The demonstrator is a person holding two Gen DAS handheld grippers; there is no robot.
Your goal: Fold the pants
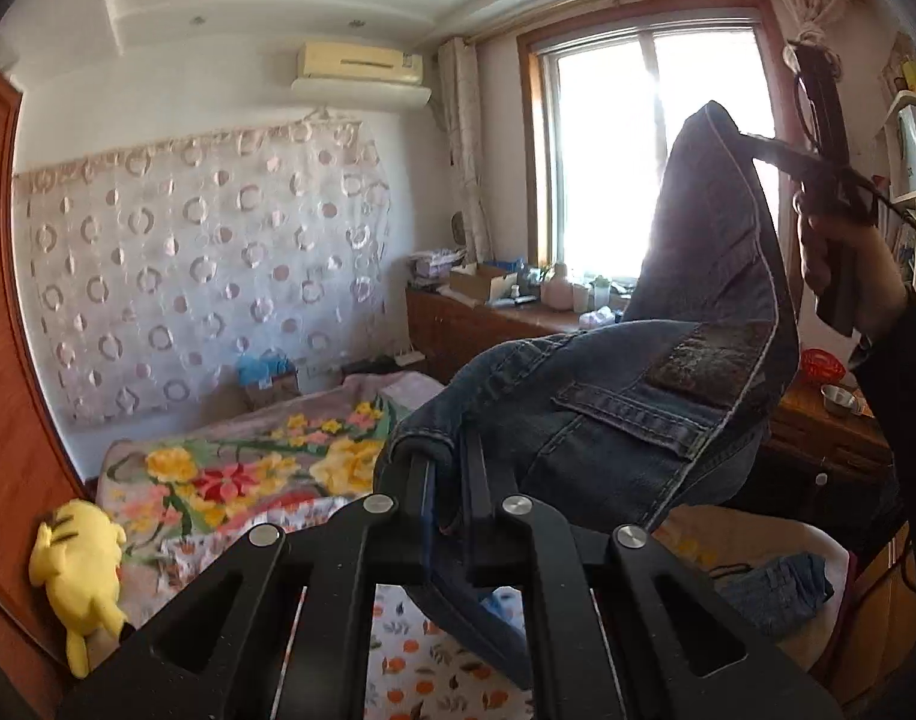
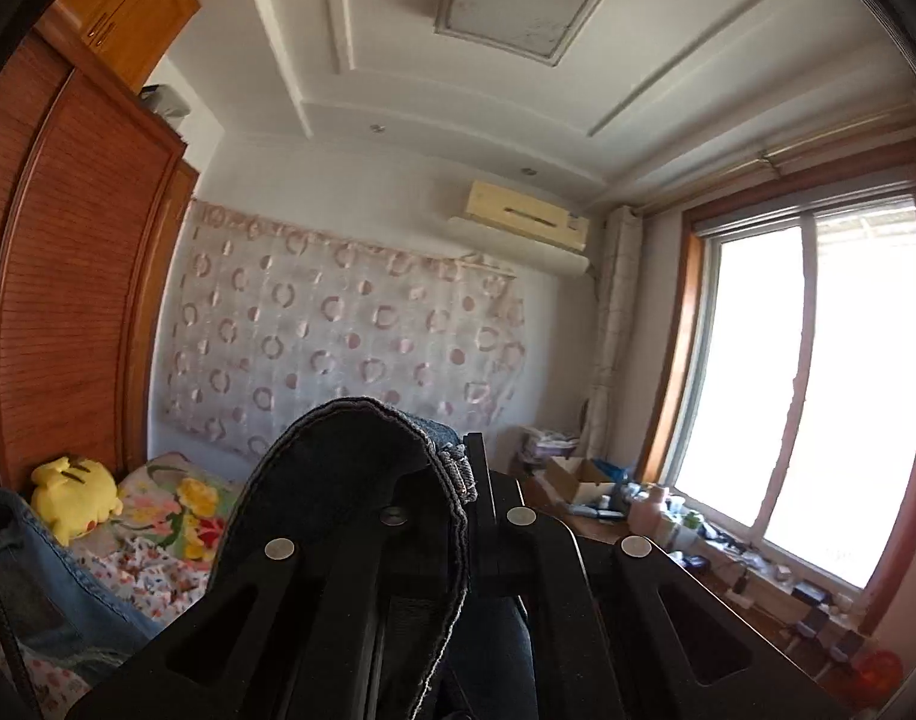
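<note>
Sunlit bedroom with a bright window [image 1: 650, 156] on the far right; a bed under a floral quilt [image 1: 230, 480] lies below, a yellow plush toy [image 1: 80, 564] at its near left edge beside a brown wooden wardrobe [image 2: 68, 276]; a white curtain with pink rings [image 1: 206, 264] covers the far wall. A pair of dark blue denim pants [image 1: 608, 414] hangs in the air above the bed, stretched between two black two-finger tools. The left gripper [image 1: 443, 468] is clamped narrow on one edge of the denim, close to the camera; the right gripper [image 1: 752, 141], held in a person's hand [image 1: 848, 282], is pinched tight on another edge, higher up and to the right, against the window light; in its own view the right gripper's jaws sit buried in a dark fold of denim. The step in hand appears to be lifting the pants clear to shake them straight; next, both grips probably need to keep hold while the cloth is lowered flat onto the quilt.
</note>
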